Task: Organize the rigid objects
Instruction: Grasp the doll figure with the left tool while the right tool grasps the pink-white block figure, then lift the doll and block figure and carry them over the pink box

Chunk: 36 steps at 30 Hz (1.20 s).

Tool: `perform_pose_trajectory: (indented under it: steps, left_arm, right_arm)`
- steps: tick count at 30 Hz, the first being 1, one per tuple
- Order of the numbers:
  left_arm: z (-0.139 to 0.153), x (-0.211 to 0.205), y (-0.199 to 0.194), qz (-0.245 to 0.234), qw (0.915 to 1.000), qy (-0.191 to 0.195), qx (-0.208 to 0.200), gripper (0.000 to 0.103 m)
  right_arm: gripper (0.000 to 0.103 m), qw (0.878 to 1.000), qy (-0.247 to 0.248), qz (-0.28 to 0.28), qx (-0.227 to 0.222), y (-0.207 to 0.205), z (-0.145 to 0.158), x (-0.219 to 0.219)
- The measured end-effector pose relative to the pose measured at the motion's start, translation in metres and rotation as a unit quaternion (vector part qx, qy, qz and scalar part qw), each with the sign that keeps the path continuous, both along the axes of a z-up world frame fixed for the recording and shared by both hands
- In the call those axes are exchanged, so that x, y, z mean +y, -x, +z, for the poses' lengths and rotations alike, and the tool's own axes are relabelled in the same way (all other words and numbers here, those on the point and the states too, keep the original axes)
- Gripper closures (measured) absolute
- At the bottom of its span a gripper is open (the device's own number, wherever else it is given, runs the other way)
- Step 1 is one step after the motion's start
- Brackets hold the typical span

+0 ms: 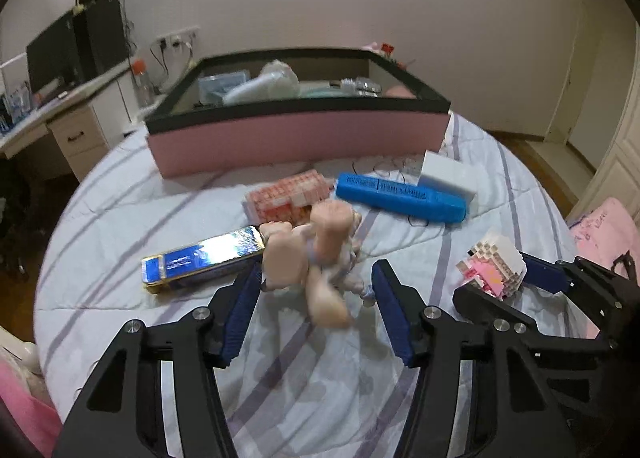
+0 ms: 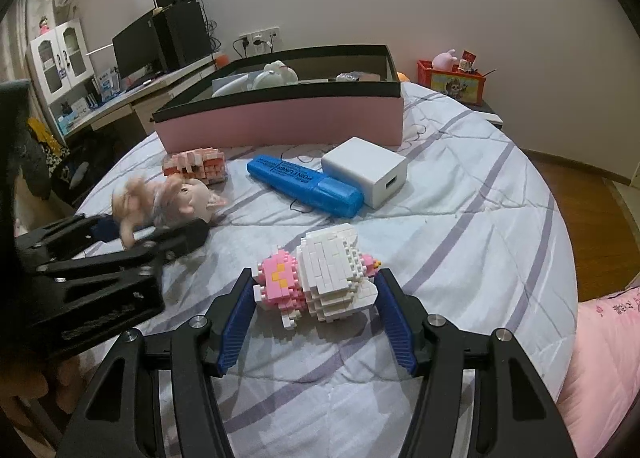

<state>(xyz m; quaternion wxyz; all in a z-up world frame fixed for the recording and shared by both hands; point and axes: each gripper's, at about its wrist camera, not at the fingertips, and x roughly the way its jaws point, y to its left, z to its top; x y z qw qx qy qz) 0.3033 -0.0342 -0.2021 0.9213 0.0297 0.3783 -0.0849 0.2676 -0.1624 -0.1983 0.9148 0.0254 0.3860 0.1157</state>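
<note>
A small doll [image 1: 316, 254] lies on the striped bedspread between the open fingers of my left gripper [image 1: 316, 278]; it looks blurred. It also shows in the right wrist view [image 2: 168, 197]. A pink and white brick figure [image 2: 320, 278] lies between the open fingers of my right gripper [image 2: 316, 286], untouched as far as I can tell; it also shows in the left wrist view [image 1: 494, 262]. A pink box with a black rim [image 1: 296, 133] stands at the back, holding several items.
A blue highlighter [image 1: 400, 197], a white charger block [image 1: 448, 173], an orange brick block [image 1: 288, 193] and a shiny blue and gold box [image 1: 204, 258] lie on the bed. A desk with a monitor [image 2: 136, 45] stands to the left. A red bin [image 2: 452, 81] stands at the back right.
</note>
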Motion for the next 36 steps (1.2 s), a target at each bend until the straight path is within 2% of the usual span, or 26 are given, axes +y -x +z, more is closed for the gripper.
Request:
perform_pose_trajectory:
  steps: [8,14,17,20,21,24,29,36]
  left_arm:
    - [-0.004,0.012,0.024,-0.002,1.0,-0.007,0.006,0.044]
    - [-0.013,0.015,0.011,0.008,0.9995,0.004,0.03,0.043]
    - [-0.014,0.012,0.004,0.011,0.9993,-0.004,0.037,0.036]
    - [-0.017,0.011,-0.001,0.015,0.9992,-0.008,0.035,0.038]
    - [-0.016,0.012,-0.001,0.016,0.9994,-0.006,0.031,0.054]
    - [-0.014,0.016,0.001,0.012,0.9996,0.008,0.025,0.056]
    - [-0.004,0.018,0.011,0.017,0.9998,0.008,0.002,0.056]
    - [0.03,0.018,0.033,0.02,0.9987,-0.001,-0.046,0.056]
  right_arm:
    - [0.042,1.0,-0.004,0.007,-0.003,0.012,0.007,0.004]
    - [0.042,1.0,0.001,0.006,0.003,0.014,0.005,0.007]
    - [0.042,1.0,0.004,0.01,0.008,0.013,0.003,0.009]
    - [0.042,1.0,0.005,0.011,0.008,0.01,0.003,0.011]
    - [0.042,1.0,0.006,0.011,0.008,0.009,0.003,0.011]
    - [0.042,1.0,0.005,0.009,0.007,0.009,0.002,0.011]
    - [0.042,1.0,0.001,0.002,-0.007,0.012,0.006,0.013]
    - [0.042,0.999,0.004,-0.003,-0.052,0.023,0.037,0.022]
